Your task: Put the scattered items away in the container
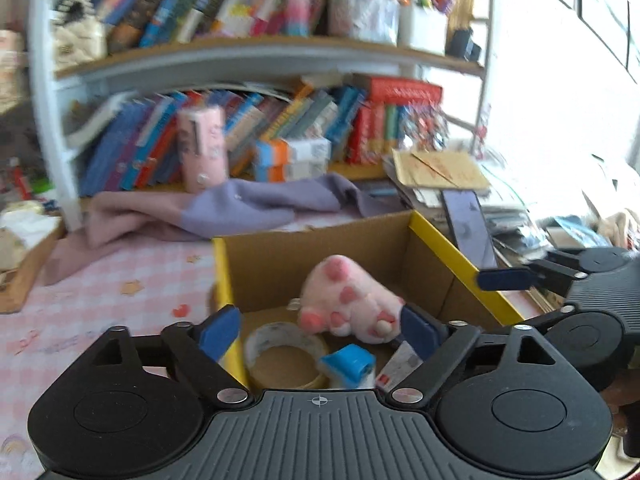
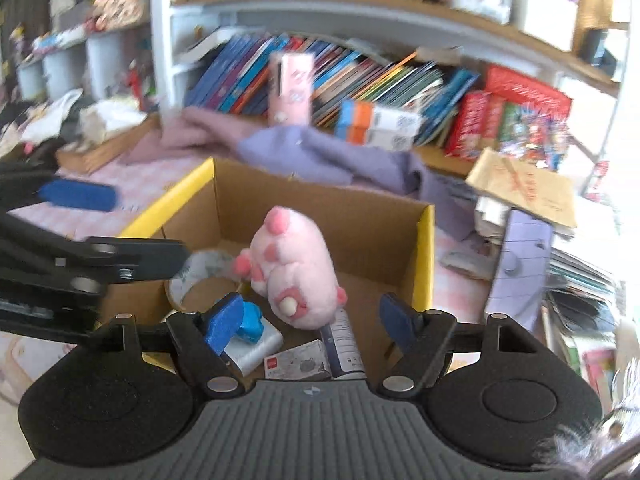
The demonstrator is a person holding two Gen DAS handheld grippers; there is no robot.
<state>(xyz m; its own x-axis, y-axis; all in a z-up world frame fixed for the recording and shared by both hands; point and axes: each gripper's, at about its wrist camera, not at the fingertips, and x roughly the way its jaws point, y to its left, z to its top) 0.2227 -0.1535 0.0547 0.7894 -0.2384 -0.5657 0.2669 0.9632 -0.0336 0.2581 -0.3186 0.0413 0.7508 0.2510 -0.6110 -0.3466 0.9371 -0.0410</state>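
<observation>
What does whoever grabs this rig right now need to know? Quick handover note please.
Left gripper: open, empty, over the near edge of the cardboard box.
Right gripper: open, empty, also at the box's near edge.
In the box: pink plush toy, tape roll, blue-and-white item, a small carton and a printed packet.
Done: those five are inside.
Left: a purple cloth lies behind the box; unclear whether it belongs to the job. Views are blurred, so check the table.

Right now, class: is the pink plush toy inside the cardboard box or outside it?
Inside. The pink plush toy sits between the cardboard box walls, beside the tape roll; neither gripper's fingers hold it.
</observation>
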